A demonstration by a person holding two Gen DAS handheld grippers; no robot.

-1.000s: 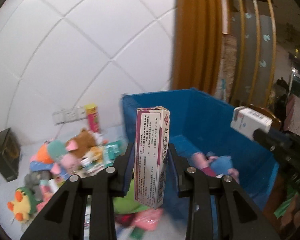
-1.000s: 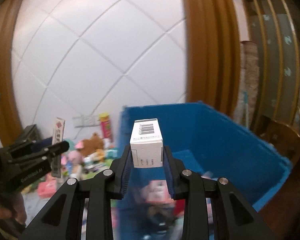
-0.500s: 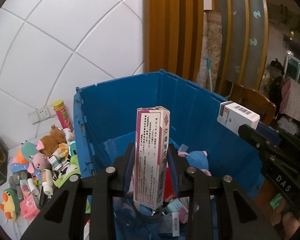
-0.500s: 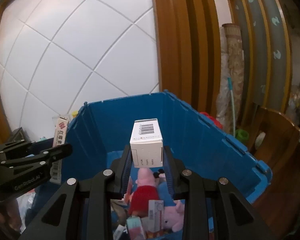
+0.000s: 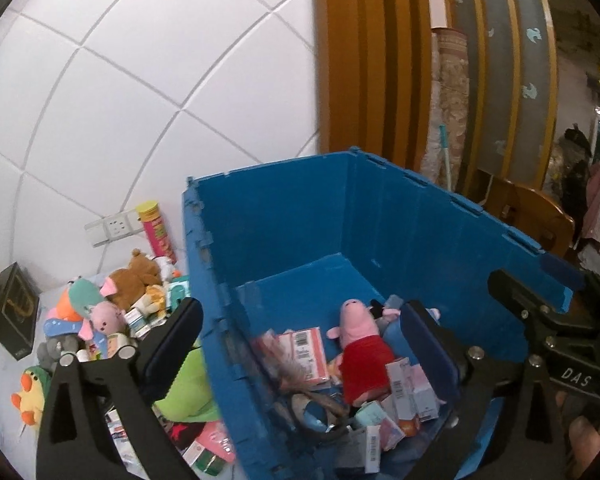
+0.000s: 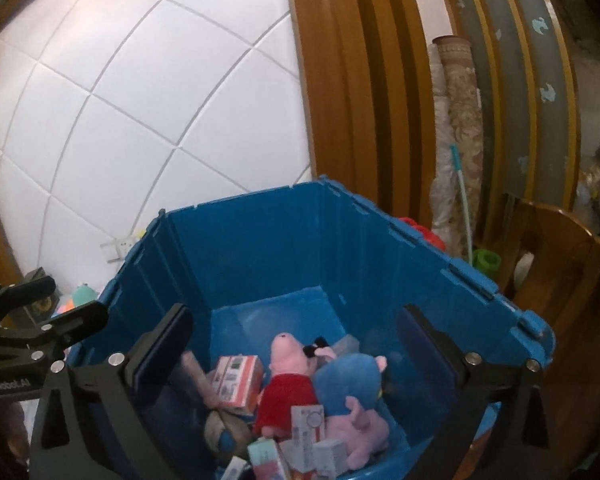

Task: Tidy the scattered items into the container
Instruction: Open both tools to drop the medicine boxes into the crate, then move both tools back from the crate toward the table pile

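White surface: blue bin, plush toys, boxes, black box.

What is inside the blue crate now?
In the blue crate: a pig plush in a red dress, a blue plush, a pink plush, several small boxes. Anything beneath them is hidden.

1. The left gripper is matte black, with two broad flat fingers on triangular cut-out arms.
2. Round silver screws stud each arm.
3. The right gripper has the same black build, with dark bluish inner pads.
4. White lettering marks both bodies: "DAS" and "GenRobot.AI".
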